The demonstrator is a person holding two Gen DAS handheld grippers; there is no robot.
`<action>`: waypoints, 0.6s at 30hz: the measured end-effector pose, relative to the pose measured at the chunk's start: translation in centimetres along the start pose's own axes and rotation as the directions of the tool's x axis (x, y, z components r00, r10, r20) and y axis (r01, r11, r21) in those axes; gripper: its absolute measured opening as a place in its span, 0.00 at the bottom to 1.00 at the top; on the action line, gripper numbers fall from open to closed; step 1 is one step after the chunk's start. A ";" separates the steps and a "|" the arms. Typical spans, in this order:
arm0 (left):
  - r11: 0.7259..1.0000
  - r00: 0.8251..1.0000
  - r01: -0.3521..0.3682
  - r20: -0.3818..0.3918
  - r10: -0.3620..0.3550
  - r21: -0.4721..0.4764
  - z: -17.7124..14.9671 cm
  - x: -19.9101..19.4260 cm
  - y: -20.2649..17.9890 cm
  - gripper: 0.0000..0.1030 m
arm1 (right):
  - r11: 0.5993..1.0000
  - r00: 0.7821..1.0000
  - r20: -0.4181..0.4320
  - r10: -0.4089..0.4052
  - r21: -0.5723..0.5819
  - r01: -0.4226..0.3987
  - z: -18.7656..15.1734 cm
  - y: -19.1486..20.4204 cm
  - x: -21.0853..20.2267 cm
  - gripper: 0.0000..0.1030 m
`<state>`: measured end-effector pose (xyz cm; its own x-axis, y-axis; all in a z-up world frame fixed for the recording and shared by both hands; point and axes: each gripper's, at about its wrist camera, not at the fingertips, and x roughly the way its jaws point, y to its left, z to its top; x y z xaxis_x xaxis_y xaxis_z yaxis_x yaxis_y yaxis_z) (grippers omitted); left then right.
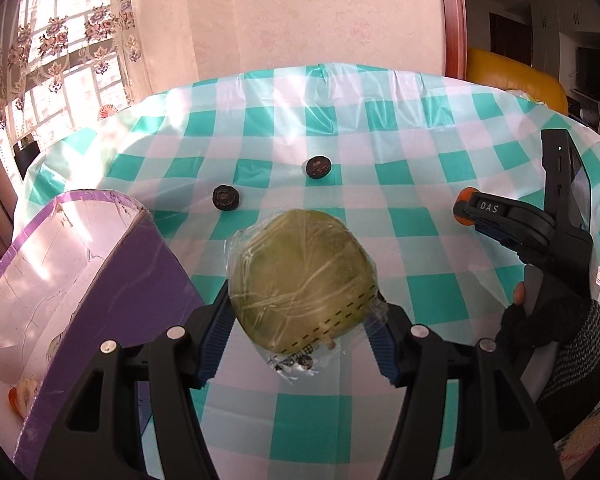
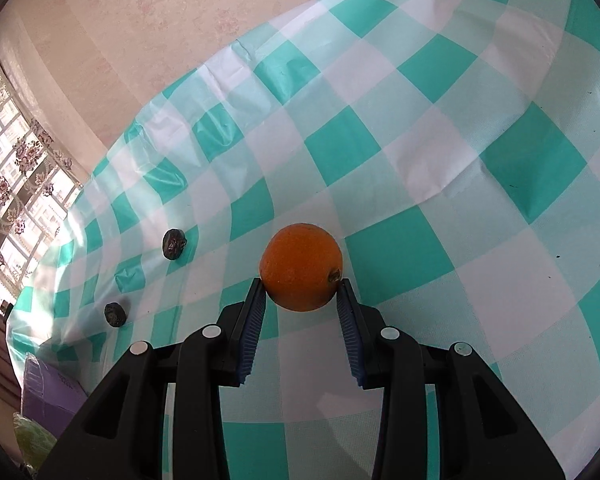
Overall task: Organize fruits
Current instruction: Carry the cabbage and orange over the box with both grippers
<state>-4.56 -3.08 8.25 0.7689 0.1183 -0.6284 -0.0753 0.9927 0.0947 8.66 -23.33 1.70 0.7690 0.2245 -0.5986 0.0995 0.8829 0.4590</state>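
A big green fruit in clear plastic wrap (image 1: 302,280) hangs above the checked tablecloth, with my left gripper (image 1: 303,300) shut on it. Just to its left stands an open purple box (image 1: 140,280) with a white inside; a small orange-red fruit (image 1: 22,398) lies at its bottom. My right gripper (image 2: 301,287) is shut on an orange (image 2: 300,266), held over the cloth. In the left wrist view the right gripper (image 1: 466,206) shows at the right with the orange between its fingers, held by a gloved hand (image 1: 556,336).
Two small dark round things lie on the teal and white checked tablecloth (image 1: 420,152): one (image 1: 226,198) near the box, one (image 1: 319,167) farther back. A pink wall, a curtained window at the left and a yellow seat (image 1: 512,80) lie behind the table.
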 end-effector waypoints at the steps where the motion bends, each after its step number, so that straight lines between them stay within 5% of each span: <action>1: 1.000 1.000 0.001 0.004 -0.001 -0.002 -0.3 -0.6 0.2 0.59 | 1.000 1.000 0.002 0.000 -0.008 0.000 -0.5 0.2 -0.5 0.35; 11: 0.998 0.997 0.003 0.076 0.001 -0.056 -2.0 -7.1 3.7 0.59 | 0.994 1.000 -0.003 0.017 -0.112 -0.018 -5.4 2.8 -4.8 0.35; 18: 0.993 0.991 -0.021 0.132 0.036 -0.114 -2.4 -10.9 7.3 0.59 | 0.969 0.994 0.007 0.108 -0.222 -0.104 -7.0 7.9 -8.2 0.35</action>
<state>-15.05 2.97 13.94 0.8430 0.1494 -0.5167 -0.1633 0.9864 0.0188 -1.26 -15.30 5.70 0.7798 0.3157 -0.5406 -0.1238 0.9242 0.3612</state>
